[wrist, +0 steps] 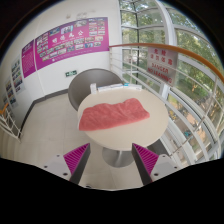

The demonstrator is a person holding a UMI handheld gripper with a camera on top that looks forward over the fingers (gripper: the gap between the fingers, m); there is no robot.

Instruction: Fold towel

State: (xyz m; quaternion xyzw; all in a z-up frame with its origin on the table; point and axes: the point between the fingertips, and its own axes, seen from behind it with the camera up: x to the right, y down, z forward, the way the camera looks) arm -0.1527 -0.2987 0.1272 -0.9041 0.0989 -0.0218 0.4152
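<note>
A pink-red towel (117, 114) lies spread and a little rumpled on a round white table (112, 135) ahead of me. My gripper (112, 160) is open and empty, its two magenta pads (76, 156) wide apart, held back from the table's near edge. The towel lies beyond the fingertips, roughly centred between them.
A grey curved chair (88, 88) stands behind the table. A wall with pink posters (65, 42) is at the back left. Glass windows and a railing (175, 70) run along the right. Pale floor (40, 125) lies around the table.
</note>
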